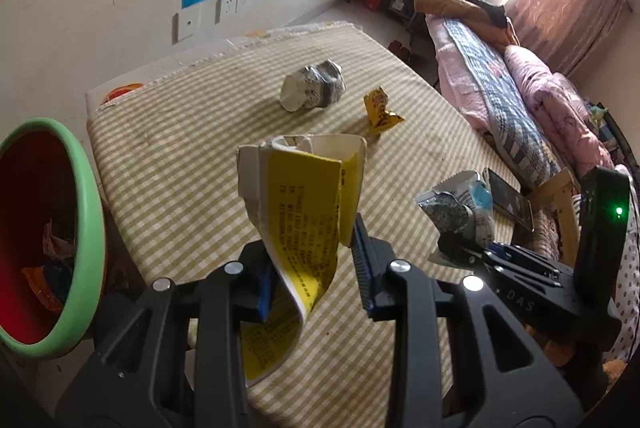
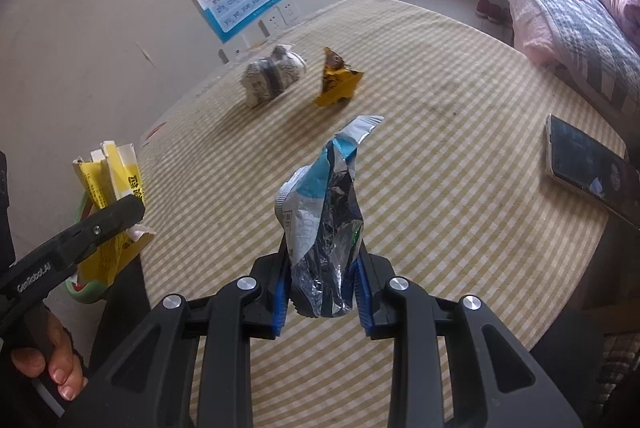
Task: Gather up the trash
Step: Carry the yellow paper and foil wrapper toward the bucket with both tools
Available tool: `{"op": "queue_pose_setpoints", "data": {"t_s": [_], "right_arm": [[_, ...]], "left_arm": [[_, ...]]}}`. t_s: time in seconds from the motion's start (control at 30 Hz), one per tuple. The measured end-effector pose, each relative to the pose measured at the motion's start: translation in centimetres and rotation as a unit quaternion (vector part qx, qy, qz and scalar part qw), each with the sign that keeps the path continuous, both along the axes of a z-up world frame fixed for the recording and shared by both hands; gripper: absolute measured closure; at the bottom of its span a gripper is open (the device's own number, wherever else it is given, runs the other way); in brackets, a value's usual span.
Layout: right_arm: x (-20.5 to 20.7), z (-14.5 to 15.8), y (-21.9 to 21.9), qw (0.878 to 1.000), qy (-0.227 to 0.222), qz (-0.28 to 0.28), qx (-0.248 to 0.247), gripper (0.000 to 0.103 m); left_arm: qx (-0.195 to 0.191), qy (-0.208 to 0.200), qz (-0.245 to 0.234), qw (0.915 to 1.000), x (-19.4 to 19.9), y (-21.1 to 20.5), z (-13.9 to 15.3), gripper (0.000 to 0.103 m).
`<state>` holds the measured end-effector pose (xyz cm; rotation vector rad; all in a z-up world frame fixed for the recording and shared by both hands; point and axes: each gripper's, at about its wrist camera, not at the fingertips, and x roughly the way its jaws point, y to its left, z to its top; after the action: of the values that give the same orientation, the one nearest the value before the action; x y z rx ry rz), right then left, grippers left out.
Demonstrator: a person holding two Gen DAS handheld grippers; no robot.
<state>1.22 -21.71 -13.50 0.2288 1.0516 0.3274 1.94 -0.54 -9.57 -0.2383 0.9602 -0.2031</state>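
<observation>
The left gripper [image 1: 312, 268] pinches a flattened yellow and white cardboard box [image 1: 304, 203] between its fingers and holds it above the table [image 1: 180, 155] with the beige striped cloth. At the left edge stands a round bin with green rim and red inside [image 1: 86, 211], with some trash in it. The right gripper [image 2: 322, 292] has its fingers pressed on a crumpled silver and blue foil bag [image 2: 324, 224]. On the table lie a crumpled grey-white paper ball [image 1: 314, 85], a small yellow wrapper [image 1: 380, 111] just beside it, and a dark phone [image 2: 592, 167].

A torn yellow-and-white cardboard box [image 1: 304, 211] stands clamped in the left hand-held gripper [image 1: 310, 268]. A crumpled silver-blue foil wrapper [image 2: 324, 240] stands upright in the right hand-held gripper [image 2: 322, 292]. Beyond both lie a crumpled grey-white paper ball [image 1: 314, 85] and a yellow snack wrapper [image 1: 380, 111].
</observation>
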Motion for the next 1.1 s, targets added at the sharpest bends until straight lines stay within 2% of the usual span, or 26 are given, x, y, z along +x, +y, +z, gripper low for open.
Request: {"op": "queue_pose_setpoints", "data": {"t_s": [0.47,0.97,1.1], "right_arm": [[-0.6,3.7,5.2,0.998,-0.034,0.054,-0.004,0.076],[-0.4,4.0,11.0,0.993,-0.033,0.115,-0.004,0.076],[-0.1,4.1,13.6,0.989,-0.032,0.142,0.006,0.076]], "left_arm": [[-0.008,-0.025,0.055,0.9981,-1.8,5.1,1.1,0.071],[-0.009,-0.019,0.113,0.9934,-3.4,10.2,0.1,0.071],[-0.004,-0.021,0.146,0.9891,-3.8,12.7,0.2,0.071]]}}
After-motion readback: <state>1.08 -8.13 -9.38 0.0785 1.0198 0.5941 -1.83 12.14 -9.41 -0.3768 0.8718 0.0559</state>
